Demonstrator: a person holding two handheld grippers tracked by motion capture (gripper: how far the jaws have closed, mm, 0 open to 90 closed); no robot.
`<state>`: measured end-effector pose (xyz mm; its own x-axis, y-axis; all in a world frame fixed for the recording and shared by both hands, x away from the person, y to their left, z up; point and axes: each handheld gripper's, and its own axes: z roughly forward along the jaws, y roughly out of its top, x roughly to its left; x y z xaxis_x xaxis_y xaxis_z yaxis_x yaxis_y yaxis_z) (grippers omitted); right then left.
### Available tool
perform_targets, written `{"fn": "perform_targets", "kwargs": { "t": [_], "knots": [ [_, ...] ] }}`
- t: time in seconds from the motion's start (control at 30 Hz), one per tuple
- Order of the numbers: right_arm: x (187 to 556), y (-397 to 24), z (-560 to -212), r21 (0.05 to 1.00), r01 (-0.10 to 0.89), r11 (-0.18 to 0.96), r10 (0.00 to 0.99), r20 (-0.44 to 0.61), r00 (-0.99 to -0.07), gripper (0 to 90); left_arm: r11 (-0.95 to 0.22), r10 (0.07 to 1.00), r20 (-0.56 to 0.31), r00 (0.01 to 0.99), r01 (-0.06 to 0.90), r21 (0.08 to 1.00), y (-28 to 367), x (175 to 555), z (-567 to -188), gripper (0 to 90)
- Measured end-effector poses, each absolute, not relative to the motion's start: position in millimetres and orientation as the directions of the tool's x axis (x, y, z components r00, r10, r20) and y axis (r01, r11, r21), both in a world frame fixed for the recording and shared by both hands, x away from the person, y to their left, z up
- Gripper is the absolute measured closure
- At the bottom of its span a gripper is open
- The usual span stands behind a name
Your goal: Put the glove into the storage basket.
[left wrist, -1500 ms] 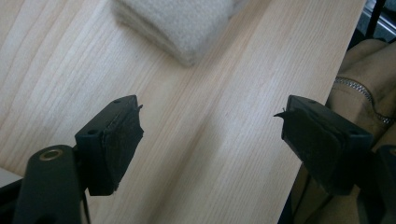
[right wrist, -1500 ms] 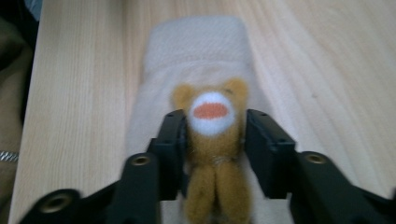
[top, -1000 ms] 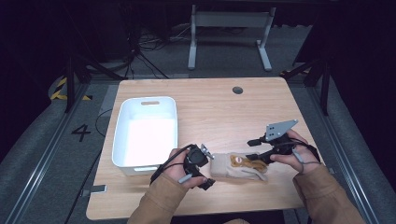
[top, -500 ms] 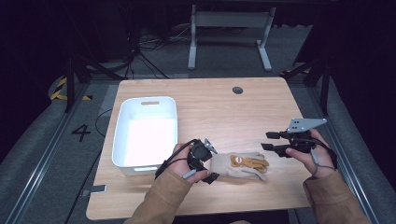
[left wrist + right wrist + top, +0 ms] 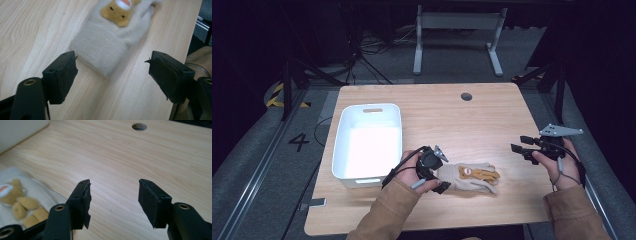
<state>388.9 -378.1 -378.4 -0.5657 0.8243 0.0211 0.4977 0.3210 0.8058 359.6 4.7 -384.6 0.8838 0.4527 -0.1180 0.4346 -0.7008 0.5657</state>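
Near the front edge of the counter [image 5: 492,107] lies a cream knitted glove [image 5: 468,177] with a bear face on its back, flat, cuff toward the left, fingers toward the right. The left gripper [image 5: 438,174] sits at the cuff with its jaws spread and nothing pinched; in the left gripper view the cuff [image 5: 100,53] lies just ahead of the pads, untouched. To take it well, push forward until the cuff sits between both pads, keep them low to the wood so they catch both layers, then close. The right gripper [image 5: 519,145] hovers well apart at the right, released and empty, its jaws having just been opening. Farther left stands the white bin [image 5: 343,150], the likely place to drop the glove.
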Motion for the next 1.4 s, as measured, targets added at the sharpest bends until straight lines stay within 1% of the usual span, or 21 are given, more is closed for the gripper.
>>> {"fn": "perform_targets", "kwargs": {
  "t": [0.13,0.23,0.3,0.33,0.4,0.43,0.5,0.57,0.63,0.67,0.73,0.77,0.83,0.9,1.03,1.13,1.4],
  "knots": [
    [394,-384,-386,0.79,0.516,0.332,0.837,0.007,-0.548,43.9,-0.691,0.46,-0.111,0.881,0.434,0.578,6,362,-386,22.1],
    [398,-389,-392,0.782,0.518,0.347,0.849,-0.028,-0.528,40.9,-0.683,0.458,-0.108,0.883,0.427,0.592,5,362,-388,21.8],
    [400,-391,-398,0.784,0.533,0.317,0.864,-0.007,-0.503,39.9,-0.68,0.457,-0.108,0.883,0.424,0.598,5,362,-388,21.8],
    [401,-393,-401,0.774,0.549,0.314,0.869,-0.002,-0.494,40.7,-0.678,0.455,-0.106,0.884,0.421,0.603,5,362,-388,21.8],
    [403,-395,-406,0.744,0.585,0.322,0.879,-0.005,-0.477,45.9,-0.675,0.456,-0.103,0.884,0.419,0.608,4,363,-389,21.8],
    [404,-396,-409,0.733,0.596,0.328,0.88,-0.009,-0.475,45.1,-0.673,0.455,-0.102,0.885,0.417,0.611,4,363,-389,21.8],
    [405,-397,-414,0.712,0.613,0.342,0.887,-0.03,-0.46,46.6,-0.669,0.455,-0.1,0.885,0.414,0.618,4,364,-390,21.8],
    [407,-399,-419,0.722,0.601,0.344,0.885,-0.034,-0.465,42.7,-0.668,0.455,-0.1,0.885,0.413,0.619,3,364,-390,21.8],
    [407,-401,-424,0.72,0.608,0.333,0.885,-0.017,-0.465,39.0,-0.665,0.452,-0.102,0.886,0.411,0.623,3,365,-391,21.8],
    [408,-401,-427,0.708,0.631,0.316,0.895,-0.001,-0.447,37.6,-0.665,0.45,-0.101,0.887,0.409,0.625,2,365,-391,21.7],
    [408,-401,-430,0.682,0.661,0.312,0.901,0.007,-0.433,39.4,-0.67,0.445,-0.118,0.888,0.417,0.614,2,366,-393,21.6],
    [409,-401,-432,0.666,0.672,0.322,0.898,0.01,-0.44,39.2,-0.671,0.444,-0.135,0.886,0.429,0.605,1,366,-393,21.7],
    [409,-400,-436,0.654,0.686,0.318,0.893,0.035,-0.448,36.7,-0.66,0.438,-0.144,0.887,0.426,0.619,1,368,-394,21.7],
    [409,-399,-439,0.657,0.679,0.327,0.886,0.035,-0.461,34.2,-0.655,0.435,-0.146,0.888,0.423,0.626,0,369,-394,21.4],
    [407,-399,-441,0.658,0.679,0.326,0.884,0.043,-0.466,29.7,-0.675,0.414,-0.115,0.903,0.389,0.626,-3,371,-396,20.8],
    [404,-401,-439,0.66,0.68,0.319,0.879,0.063,-0.473,29.2,-0.698,0.398,-0.114,0.91,0.381,0.606,-8,372,-397,22.9],
    [397,-406,-435,0.669,0.677,0.308,0.868,0.094,-0.487,28.2,-0.745,0.33,-0.063,0.942,0.301,0.595,-19,376,-400,22.9]
  ]
}}
